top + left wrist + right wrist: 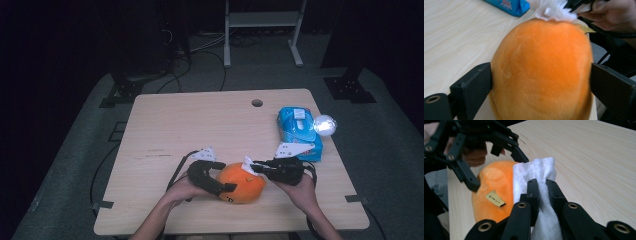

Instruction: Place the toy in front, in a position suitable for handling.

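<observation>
An orange plush toy [241, 186] lies near the front edge of the wooden table [175, 125]. My left gripper [226, 176] straddles it from the left with its jaws spread wide. In the left gripper view the plush [541, 75] spans the gap between the two jaws without looking squeezed. My right gripper [255, 167] comes in from the right, shut on a white tissue [248, 166] that rests on the top of the plush. In the right gripper view the tissue [536, 167] bunches between the closed jaws [542, 182], draped over the plush [491, 182] beside its small yellow tag [495, 198].
A blue pack of wipes [299, 131] lies at the table's right side, with a shiny round ball [324, 125] beside it at the edge. A cable hole [257, 103] sits near the far edge. Light bare wood stretches across the table's left and middle.
</observation>
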Demonstrator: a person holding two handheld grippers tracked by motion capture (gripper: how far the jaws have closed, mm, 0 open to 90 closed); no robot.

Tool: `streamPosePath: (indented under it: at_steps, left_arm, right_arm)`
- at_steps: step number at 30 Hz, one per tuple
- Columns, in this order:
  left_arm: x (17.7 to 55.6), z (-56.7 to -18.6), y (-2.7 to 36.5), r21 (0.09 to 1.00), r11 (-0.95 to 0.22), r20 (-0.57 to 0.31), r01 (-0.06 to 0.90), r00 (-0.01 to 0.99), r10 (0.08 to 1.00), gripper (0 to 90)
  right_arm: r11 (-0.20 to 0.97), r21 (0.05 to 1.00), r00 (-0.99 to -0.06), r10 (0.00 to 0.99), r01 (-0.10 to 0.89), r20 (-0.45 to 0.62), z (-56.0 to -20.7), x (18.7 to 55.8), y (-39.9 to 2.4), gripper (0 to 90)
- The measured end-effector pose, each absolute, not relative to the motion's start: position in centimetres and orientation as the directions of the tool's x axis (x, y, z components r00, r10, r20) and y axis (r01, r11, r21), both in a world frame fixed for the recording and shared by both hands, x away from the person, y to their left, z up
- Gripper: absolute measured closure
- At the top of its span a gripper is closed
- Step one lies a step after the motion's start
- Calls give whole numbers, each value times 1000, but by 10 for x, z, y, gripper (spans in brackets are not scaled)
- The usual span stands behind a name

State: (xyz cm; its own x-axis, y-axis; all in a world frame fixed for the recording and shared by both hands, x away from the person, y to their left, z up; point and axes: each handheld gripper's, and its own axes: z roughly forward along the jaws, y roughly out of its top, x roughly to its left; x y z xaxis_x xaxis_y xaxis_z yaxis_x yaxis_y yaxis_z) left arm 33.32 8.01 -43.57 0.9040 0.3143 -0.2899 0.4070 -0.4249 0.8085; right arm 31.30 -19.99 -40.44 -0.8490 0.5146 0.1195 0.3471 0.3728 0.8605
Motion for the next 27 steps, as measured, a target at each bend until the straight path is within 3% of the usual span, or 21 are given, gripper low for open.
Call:
streamPosePath:
  at_steps: [2, 7, 10, 15, 20, 24, 27]
  left_arm:
    - [333, -435, 80, 808, -431, -287, 402, 907, 309, 81]
    - [332, -435, 84, 844, -370, -295, 388, 912, 285, 320]
    - [335, -422, 84, 895, -305, -246, 325, 931, 268, 355]
    - [352, -401, 78, 932, -331, -56, 148, 961, 272, 367]
    - [380, -396, 73, 943, -333, 78, 16, 961, 266, 371]
    - [395, -415, 72, 929, -362, 20, 77, 966, 256, 349]
    - [395, -432, 74, 903, -402, -51, 154, 965, 256, 202]
  right_arm:
    - [371, 860, -849, 514, 351, 125, -404, 312, -199, 813]
    - [347, 859, -841, 517, 377, 160, -405, 315, -201, 813]
    - [328, 869, -837, 524, 371, 159, -398, 315, -204, 814]
    - [305, 897, -822, 560, 320, 103, -379, 325, -207, 815]
    - [296, 903, -797, 599, 312, 79, -369, 349, -208, 816]
    - [293, 886, -781, 614, 360, 114, -383, 370, -209, 817]
    - [336, 852, -789, 599, 400, 134, -405, 371, -202, 818]
